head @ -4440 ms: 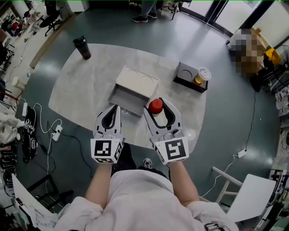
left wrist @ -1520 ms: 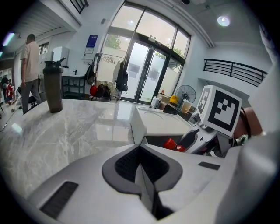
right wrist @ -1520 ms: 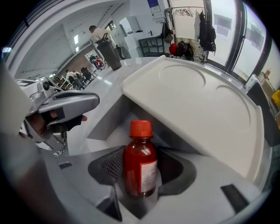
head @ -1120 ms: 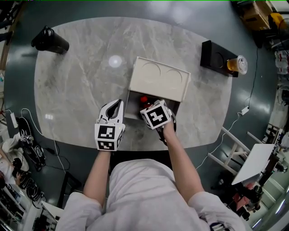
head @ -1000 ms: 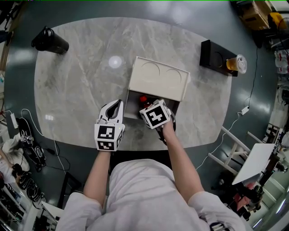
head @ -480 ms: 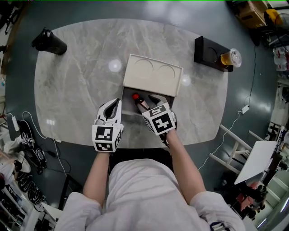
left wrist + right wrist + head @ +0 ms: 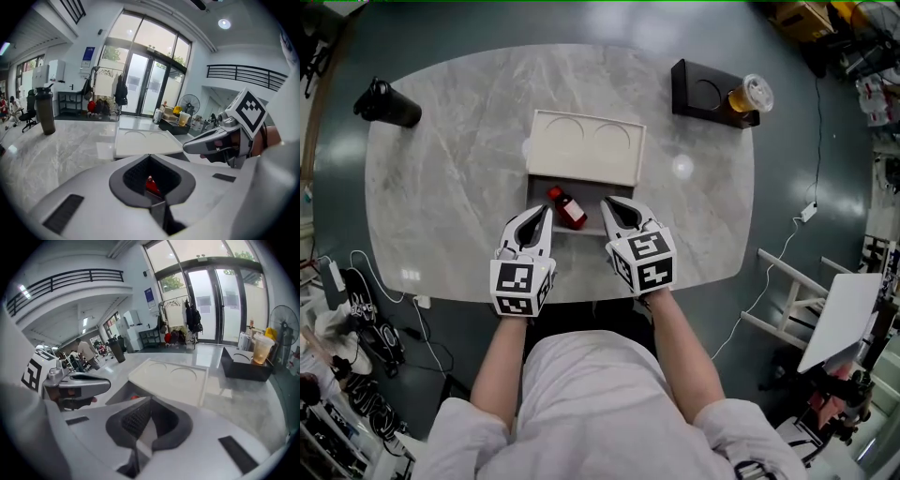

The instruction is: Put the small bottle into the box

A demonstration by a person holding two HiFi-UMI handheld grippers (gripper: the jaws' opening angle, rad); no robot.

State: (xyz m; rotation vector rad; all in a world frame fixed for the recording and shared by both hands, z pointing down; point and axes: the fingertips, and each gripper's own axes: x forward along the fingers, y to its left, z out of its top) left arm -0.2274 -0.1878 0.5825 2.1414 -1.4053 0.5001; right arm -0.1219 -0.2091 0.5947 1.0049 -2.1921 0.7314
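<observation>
The small bottle [image 7: 567,208], red-capped, lies on its side in the tray of the open white box [image 7: 536,192], whose lid [image 7: 586,148] lies flat behind it. My left gripper [image 7: 545,209] is shut and empty at the box's near left corner. My right gripper [image 7: 608,203] is shut with nothing in it, at the near right edge of the box, just right of the bottle and apart from it. In the left gripper view the red cap [image 7: 150,185] shows through the jaws' hole, with the right gripper [image 7: 220,140] beside it. The right gripper view shows the lid [image 7: 171,378].
A black shaker bottle [image 7: 386,101] stands at the table's far left. A black tray [image 7: 705,86] with a drink cup [image 7: 748,94] sits at the far right. The table's near edge [image 7: 581,298] runs just under both grippers. A white chair [image 7: 839,323] stands on the floor to the right.
My right gripper has come back out of the box toward the near edge and shut empty, leaving the bottle lying in the tray. The left gripper has stayed put.
</observation>
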